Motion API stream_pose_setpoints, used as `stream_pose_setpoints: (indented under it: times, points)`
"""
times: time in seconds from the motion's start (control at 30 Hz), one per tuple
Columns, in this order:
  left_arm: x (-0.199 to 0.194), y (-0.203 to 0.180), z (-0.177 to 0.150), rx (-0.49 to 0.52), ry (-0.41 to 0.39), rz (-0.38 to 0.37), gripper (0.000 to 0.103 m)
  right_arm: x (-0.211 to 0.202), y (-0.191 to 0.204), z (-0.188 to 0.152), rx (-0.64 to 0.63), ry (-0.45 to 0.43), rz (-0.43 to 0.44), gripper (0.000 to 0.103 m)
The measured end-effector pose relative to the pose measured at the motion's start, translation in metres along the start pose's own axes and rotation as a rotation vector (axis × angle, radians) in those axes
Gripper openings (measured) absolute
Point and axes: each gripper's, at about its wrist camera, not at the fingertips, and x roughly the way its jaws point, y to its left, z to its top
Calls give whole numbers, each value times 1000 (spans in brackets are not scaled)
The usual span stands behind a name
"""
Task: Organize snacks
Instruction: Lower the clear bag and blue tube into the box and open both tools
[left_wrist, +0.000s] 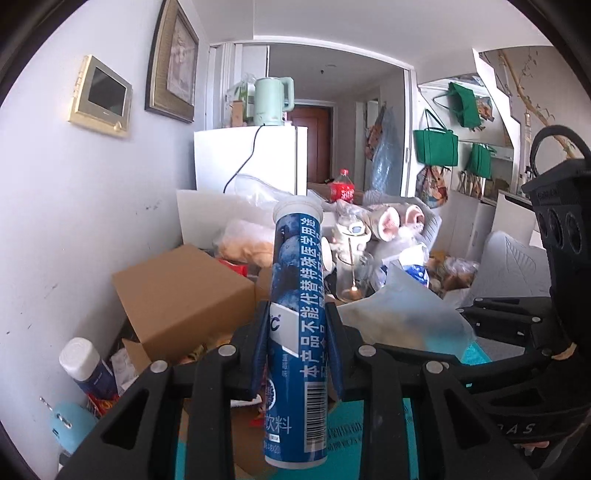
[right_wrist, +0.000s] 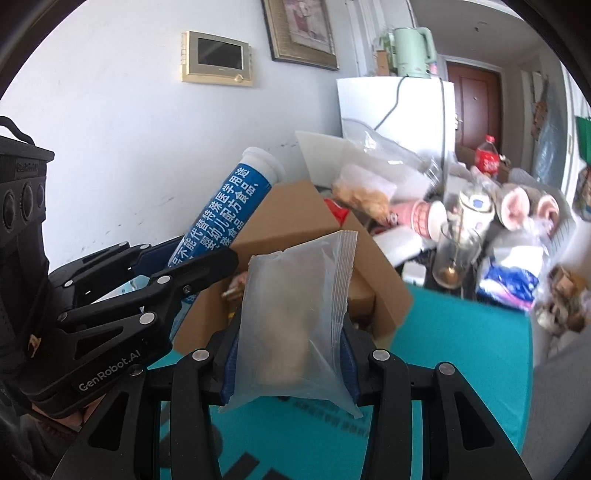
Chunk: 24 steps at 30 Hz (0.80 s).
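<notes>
My left gripper (left_wrist: 297, 314) is shut on a blue tube with a white cap (left_wrist: 295, 325), held upright above the table. The same blue tube (right_wrist: 225, 214) shows in the right wrist view, leaning up to the right out of the left gripper (right_wrist: 207, 254). A frosted clear snack bag (right_wrist: 295, 317) with a pale brown snack inside stands between the blue pads of my right gripper (right_wrist: 290, 332), which is shut on it. In the left wrist view the right gripper's body (left_wrist: 517, 350) sits at the right, with the snack bag (left_wrist: 402, 317) beside the tube.
An open cardboard box (left_wrist: 184, 295) stands behind both grippers on the teal table top (right_wrist: 461, 350). Behind it lie piled snack bags (right_wrist: 364, 192), a glass with a spoon (right_wrist: 454, 254), a cola bottle (left_wrist: 342, 188) and plush slippers (left_wrist: 391, 225). A white-capped bottle (left_wrist: 86, 365) stands by the wall.
</notes>
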Motion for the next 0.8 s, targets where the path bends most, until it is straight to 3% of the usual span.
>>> stream_pose_setpoints:
  times: [0.23, 0.37, 0.63, 0.8]
  points:
    - [47, 36, 19, -90, 19, 26, 27, 40, -12, 47, -19, -20, 7, 43]
    - [78, 49, 14, -72, 65, 66, 27, 74, -27, 60, 25, -10, 29, 43]
    - [134, 73, -5, -108, 211, 114, 27, 141, -63, 60, 152, 15, 18, 43]
    - [152, 81, -17, -161, 298, 79, 27, 165, -75, 54, 178, 65, -10, 43]
